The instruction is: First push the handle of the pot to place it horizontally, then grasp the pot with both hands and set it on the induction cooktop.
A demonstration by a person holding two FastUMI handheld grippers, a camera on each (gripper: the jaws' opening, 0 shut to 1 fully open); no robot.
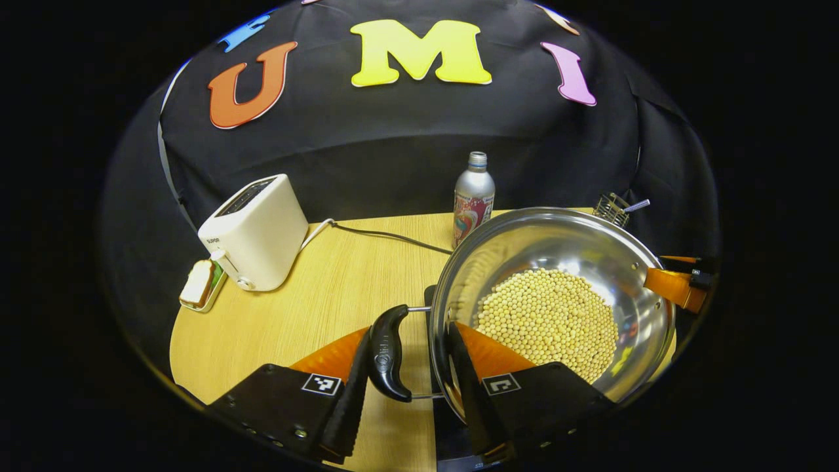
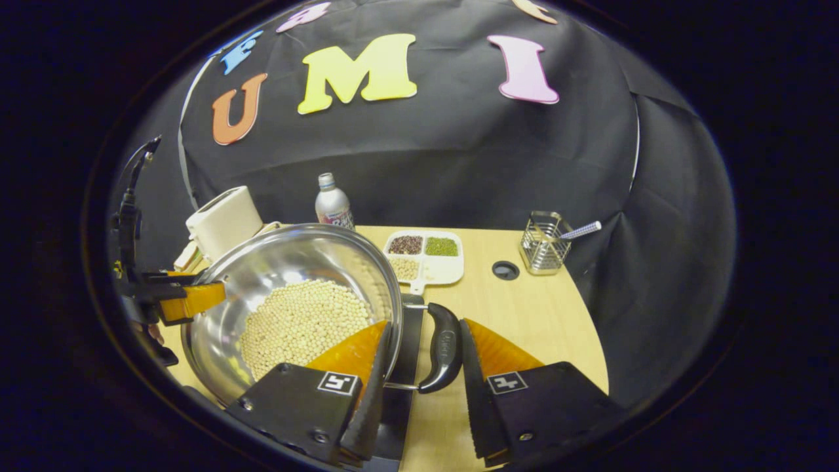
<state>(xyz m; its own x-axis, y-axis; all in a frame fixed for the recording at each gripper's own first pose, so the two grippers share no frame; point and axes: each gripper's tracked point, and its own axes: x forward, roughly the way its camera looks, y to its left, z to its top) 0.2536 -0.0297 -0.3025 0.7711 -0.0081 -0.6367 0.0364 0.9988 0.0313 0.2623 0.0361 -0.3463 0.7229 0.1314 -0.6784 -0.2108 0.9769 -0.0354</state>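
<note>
Both hand-held grippers are at the pot, one on each side. The left hand-held gripper (image 1: 406, 387) has its fingers apart around the black handle (image 1: 388, 351) on its side of the pot; one finger is outside the handle and the other is inside the pot's rim. I cannot tell if the fingers press on it. The right hand-held gripper (image 2: 419, 387) sits the same way around the other black handle (image 2: 443, 354), fingers apart, and I cannot tell if they squeeze.

The wooden worktop (image 1: 341, 288) carries everything. The shiny metal pot (image 1: 557, 242) is big and round, with lots of little yellow beans (image 1: 547, 321) inside. It sits over a flat black cooktop (image 2: 408, 354) that peeks out under its edge.

A white toaster (image 1: 255, 229) stands far back, with a piece of toast (image 1: 196, 283) on a small dish beside it. A silver bottle (image 1: 473, 196) stands behind the pot. A white tray (image 2: 426, 257) holds beans in different colours. Near it stands a wire basket (image 2: 543, 244).
</note>
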